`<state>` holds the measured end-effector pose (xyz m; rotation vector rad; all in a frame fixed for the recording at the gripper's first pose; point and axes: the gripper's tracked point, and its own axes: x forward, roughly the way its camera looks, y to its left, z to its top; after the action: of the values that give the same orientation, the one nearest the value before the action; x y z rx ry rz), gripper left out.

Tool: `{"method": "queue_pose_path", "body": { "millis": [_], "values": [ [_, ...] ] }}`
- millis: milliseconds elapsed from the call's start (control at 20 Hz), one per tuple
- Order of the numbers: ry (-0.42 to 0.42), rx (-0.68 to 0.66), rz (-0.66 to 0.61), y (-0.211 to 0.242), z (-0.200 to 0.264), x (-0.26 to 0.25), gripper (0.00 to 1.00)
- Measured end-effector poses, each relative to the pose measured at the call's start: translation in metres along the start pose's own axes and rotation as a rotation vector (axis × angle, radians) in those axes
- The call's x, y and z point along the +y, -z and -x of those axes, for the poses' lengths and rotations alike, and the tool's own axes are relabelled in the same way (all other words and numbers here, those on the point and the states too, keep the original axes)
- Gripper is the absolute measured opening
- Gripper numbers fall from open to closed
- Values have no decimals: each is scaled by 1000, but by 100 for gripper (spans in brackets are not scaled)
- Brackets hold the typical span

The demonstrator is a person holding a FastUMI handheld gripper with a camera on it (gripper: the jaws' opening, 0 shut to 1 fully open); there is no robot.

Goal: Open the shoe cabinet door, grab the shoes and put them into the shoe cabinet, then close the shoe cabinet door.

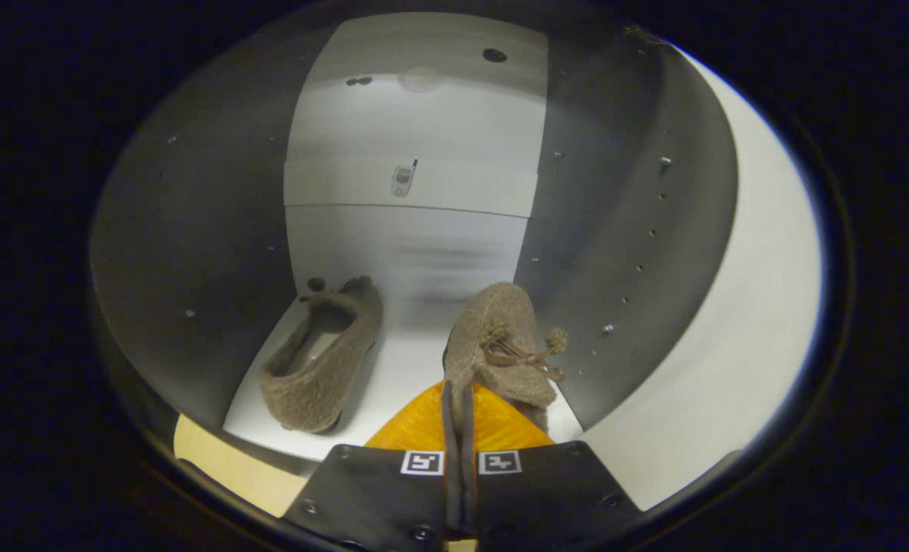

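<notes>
Two brown fuzzy slippers inside the open white shoe cabinet

The first brown fuzzy slipper [320, 356] lies flat on the white bottom shelf [408, 368] of the shoe cabinet, near the dark left inner wall [194, 253], with its opening facing up and its toe toward the pale back panel [416, 169]. The second brown fuzzy slipper [500, 345], with a small bow and pom-poms on top, sits close to the dark right inner wall [615, 230]; its heel edge is pinched between the nearly closed fingers of the gripper [458, 402]. The two slippers are apart.
</notes>
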<state>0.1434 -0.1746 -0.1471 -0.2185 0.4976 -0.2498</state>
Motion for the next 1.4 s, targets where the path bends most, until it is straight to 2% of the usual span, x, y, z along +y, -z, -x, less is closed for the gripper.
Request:
{"method": "queue_pose_path", "body": {
  "millis": [300, 450, 650, 1200, 1400],
  "values": [
    [-22, 10, 57, -13, -45, 24, 2],
    [-23, 62, 94, 1, -59, 32, 2],
    [-11, 61, 99, 3, -57, 23, 2],
    [-73, 62, 71, 2, -88, 8, 2],
    [-46, 50, 78, 0, -86, 7, 3]
  ]
}}
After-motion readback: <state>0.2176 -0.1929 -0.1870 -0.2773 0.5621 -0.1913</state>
